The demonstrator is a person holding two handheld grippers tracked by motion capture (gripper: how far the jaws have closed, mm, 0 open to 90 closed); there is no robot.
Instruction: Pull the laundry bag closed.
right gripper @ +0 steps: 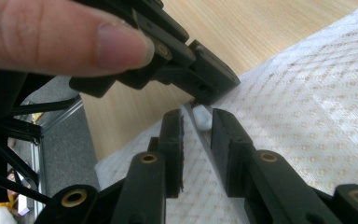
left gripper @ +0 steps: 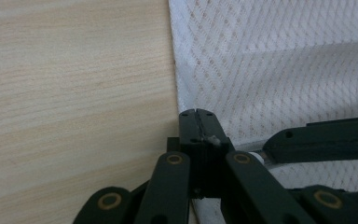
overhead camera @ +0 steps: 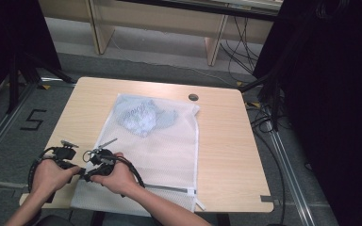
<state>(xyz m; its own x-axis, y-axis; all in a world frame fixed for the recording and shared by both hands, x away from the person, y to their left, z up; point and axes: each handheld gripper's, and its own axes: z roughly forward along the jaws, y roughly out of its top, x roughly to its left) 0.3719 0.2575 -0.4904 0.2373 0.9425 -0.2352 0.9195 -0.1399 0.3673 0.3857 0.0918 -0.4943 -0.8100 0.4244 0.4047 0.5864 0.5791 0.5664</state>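
Note:
A white mesh laundry bag [overhead camera: 169, 146] lies flat on the wooden table [overhead camera: 226, 155], with a blue-grey garment [overhead camera: 143, 117] inside its far end. Its zipper [overhead camera: 169, 188] runs along the near edge. Both hands meet at the bag's near-left corner. My left gripper [left gripper: 196, 114] is shut on the bag's edge [left gripper: 182, 88]; the right gripper view has it as [right gripper: 214, 86], under a person's finger [right gripper: 65, 37]. My right gripper [right gripper: 198, 119] is open, straddling the small white zipper pull [right gripper: 201, 117], with a gap still showing beside its left jaw.
A round black grommet [overhead camera: 193, 97] sits at the table's far edge. Wooden furniture legs [overhead camera: 214, 44] stand behind, and cables [overhead camera: 264, 117] hang by the dark curtain at right. Bare tabletop lies to the right of the bag.

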